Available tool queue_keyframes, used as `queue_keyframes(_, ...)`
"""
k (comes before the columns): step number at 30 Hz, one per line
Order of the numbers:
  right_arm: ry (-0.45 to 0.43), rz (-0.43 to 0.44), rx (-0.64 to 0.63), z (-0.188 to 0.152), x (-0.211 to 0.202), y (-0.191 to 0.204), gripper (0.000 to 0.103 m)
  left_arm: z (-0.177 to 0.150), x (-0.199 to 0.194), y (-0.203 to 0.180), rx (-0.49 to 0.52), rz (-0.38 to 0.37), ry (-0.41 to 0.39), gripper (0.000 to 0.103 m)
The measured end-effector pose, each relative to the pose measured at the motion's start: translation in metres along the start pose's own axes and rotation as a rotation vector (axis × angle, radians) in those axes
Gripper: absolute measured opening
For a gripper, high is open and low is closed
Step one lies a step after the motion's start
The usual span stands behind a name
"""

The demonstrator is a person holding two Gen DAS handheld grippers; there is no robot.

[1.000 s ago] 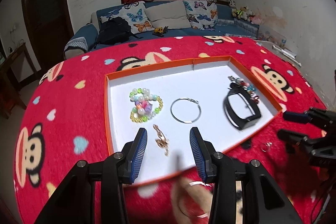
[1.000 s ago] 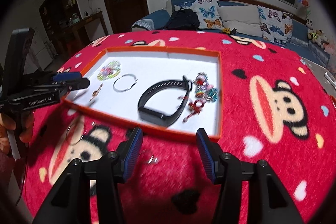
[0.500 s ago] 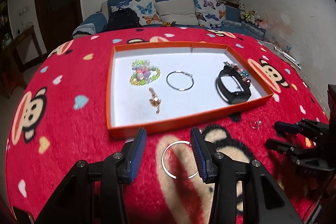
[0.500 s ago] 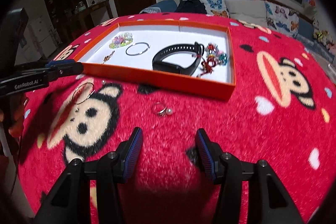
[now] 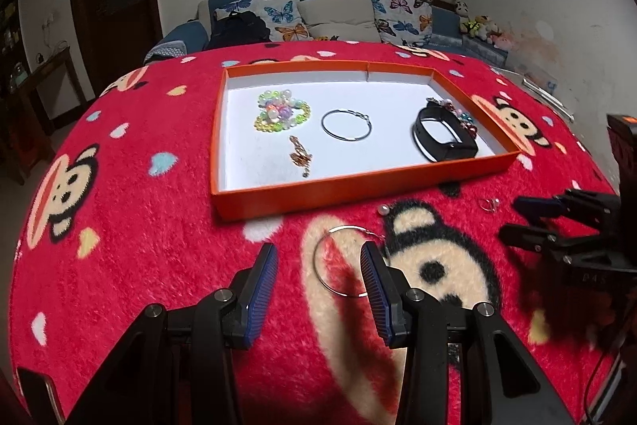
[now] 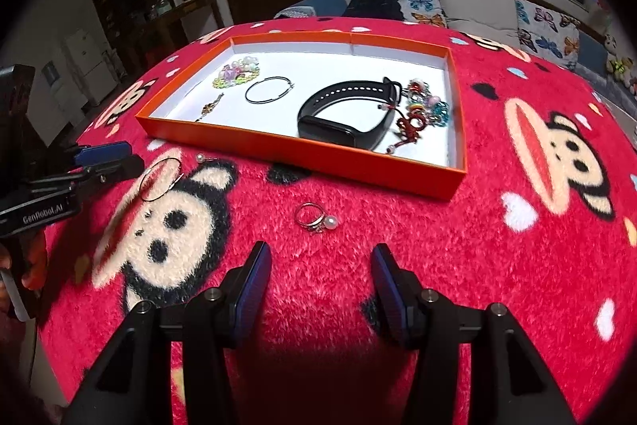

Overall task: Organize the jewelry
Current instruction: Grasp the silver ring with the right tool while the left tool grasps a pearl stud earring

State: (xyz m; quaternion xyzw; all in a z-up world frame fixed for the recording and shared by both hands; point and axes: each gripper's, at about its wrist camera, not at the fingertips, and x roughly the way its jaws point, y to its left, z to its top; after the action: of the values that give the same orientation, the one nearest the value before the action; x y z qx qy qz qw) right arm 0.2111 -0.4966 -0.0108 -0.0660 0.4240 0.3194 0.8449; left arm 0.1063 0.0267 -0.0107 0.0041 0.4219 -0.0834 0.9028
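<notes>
An orange tray (image 5: 358, 190) with a white floor holds a bead bracelet (image 5: 280, 114), a silver hoop (image 5: 345, 124), a gold chain piece (image 5: 301, 156), a black watch band (image 5: 442, 138) and colourful charms (image 6: 422, 106). In front of the tray, on the red blanket, lie a second silver hoop (image 5: 338, 261), a pearl stud (image 5: 383, 210) and a pearl ring (image 6: 316, 220). My left gripper (image 5: 318, 257) is open just above that hoop, whose right side passes under the right finger. Open too, my right gripper (image 6: 320, 253) hovers just short of the ring and holds nothing.
The red monkey-print blanket (image 5: 139, 226) covers the whole table. Each gripper shows in the other's view: the right gripper (image 5: 511, 218) at the right edge, the left gripper (image 6: 125, 156) at the left, with a hand behind it. A sofa (image 5: 338, 14) with cushions stands beyond the table.
My left gripper has drawn back from over the tray to the blanket in front of it, above the loose hoop. The right gripper has sunk a little towards the ring.
</notes>
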Motion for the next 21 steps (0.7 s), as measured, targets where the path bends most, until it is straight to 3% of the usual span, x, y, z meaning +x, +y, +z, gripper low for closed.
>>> queue_keyframes(13, 0.027, 0.074, -0.093, 0.017, 0.012, -0.002, 0.058, -0.003, 0.009, -0.01, -0.007, -0.027, 0.021, 0.047)
queue_keyframes(21, 0.055, 0.112, -0.172, 0.025, 0.018, 0.002, 0.046, -0.004, 0.008, -0.006, -0.02, -0.026, 0.02, 0.047)
